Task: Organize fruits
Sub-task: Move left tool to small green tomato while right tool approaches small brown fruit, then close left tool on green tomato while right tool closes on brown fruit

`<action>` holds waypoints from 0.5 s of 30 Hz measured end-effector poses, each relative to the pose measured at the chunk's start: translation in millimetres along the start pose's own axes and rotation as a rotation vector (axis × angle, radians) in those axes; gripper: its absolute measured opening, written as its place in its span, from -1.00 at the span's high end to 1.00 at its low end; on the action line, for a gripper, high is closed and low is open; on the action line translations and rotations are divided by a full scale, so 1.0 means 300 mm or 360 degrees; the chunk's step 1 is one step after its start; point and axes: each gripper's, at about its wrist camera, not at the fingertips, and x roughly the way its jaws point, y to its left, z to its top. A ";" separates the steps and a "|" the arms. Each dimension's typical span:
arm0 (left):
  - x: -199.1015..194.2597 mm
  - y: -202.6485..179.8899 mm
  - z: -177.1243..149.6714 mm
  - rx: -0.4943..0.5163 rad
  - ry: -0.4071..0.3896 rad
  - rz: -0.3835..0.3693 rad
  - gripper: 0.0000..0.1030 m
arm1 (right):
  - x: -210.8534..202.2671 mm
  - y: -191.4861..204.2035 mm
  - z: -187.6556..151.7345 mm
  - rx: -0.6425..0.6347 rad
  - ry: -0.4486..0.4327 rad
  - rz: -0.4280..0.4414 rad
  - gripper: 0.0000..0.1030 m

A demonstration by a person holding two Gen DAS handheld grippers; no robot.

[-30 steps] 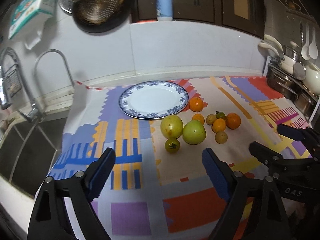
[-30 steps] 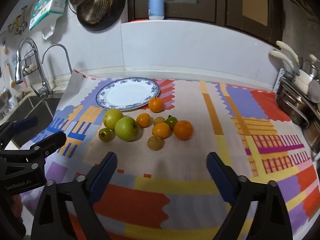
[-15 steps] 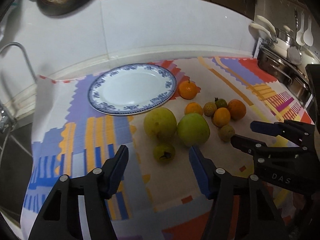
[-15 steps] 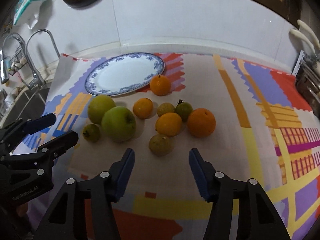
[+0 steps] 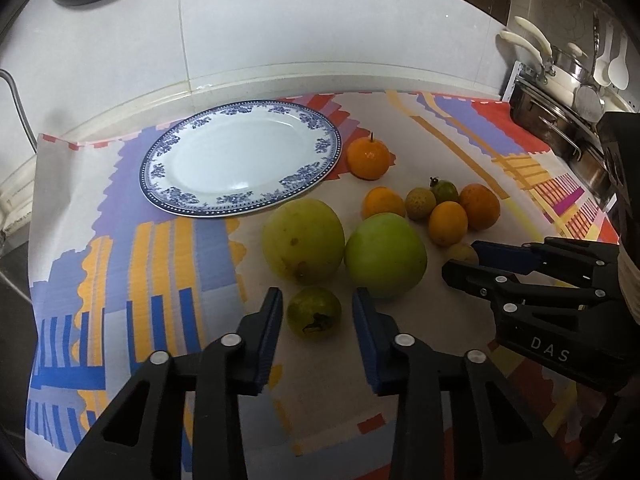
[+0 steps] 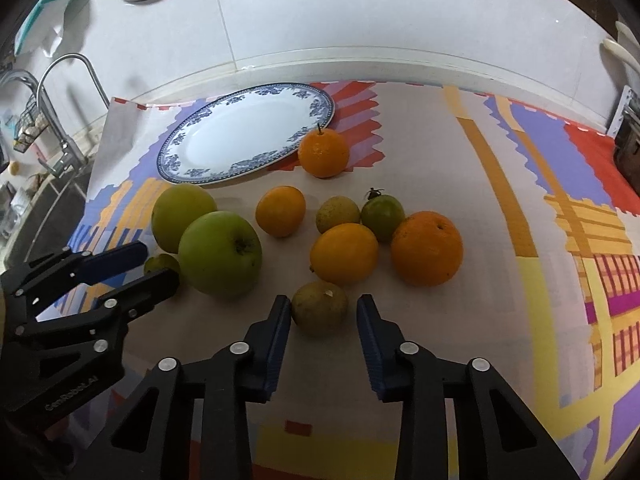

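My left tool (image 5: pixel 317 308) sits low over the bench with its fingers spread on either side of a small green fruit (image 5: pixel 314 312), a narrow gap showing on both sides. In the right wrist view that same fruit (image 6: pixel 161 263) is mostly hidden behind the left tool (image 6: pixel 152 264).

My right tool (image 6: pixel 323 312) is spread too, around a dull yellow-brown fruit (image 6: pixel 319 307); the left finger (image 6: pixel 276 344) looks just against its skin, the right one stands slightly off.

In the left wrist view, a yellow-green fruit (image 5: pixel 303 240) lies at 12 o'clock from the small green one, touching a green apple (image 5: pixel 385 255) at 1 o'clock. Further toward 2 o'clock sits a cluster of small oranges (image 5: pixel 448 218) and greenish fruits. A stemmed orange (image 5: pixel 368 158) rests just beside the right edge of the blue-rimmed plate (image 5: pixel 160 170), which lies at 11 o'clock and holds no fruit. Everything lies on a bright patterned mat (image 5: pixel 120 264) covering the bench. The right tool (image 5: pixel 464 262) reaches in at 3 o'clock.
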 end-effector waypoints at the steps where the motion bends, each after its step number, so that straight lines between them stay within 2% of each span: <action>1: 0.001 0.001 -0.001 -0.0001 0.0001 0.0002 0.38 | 0.001 0.003 0.000 -0.0004 0.0000 0.0005 0.40; 4: 0.004 0.002 -0.005 -0.0008 0.0006 0.0008 0.43 | 0.002 0.001 0.000 -0.0008 -0.0003 0.0013 0.40; 15: -0.035 -0.009 -0.009 -0.0002 -0.0043 -0.0002 0.45 | -0.033 0.010 0.001 -0.0033 -0.0041 0.0031 0.40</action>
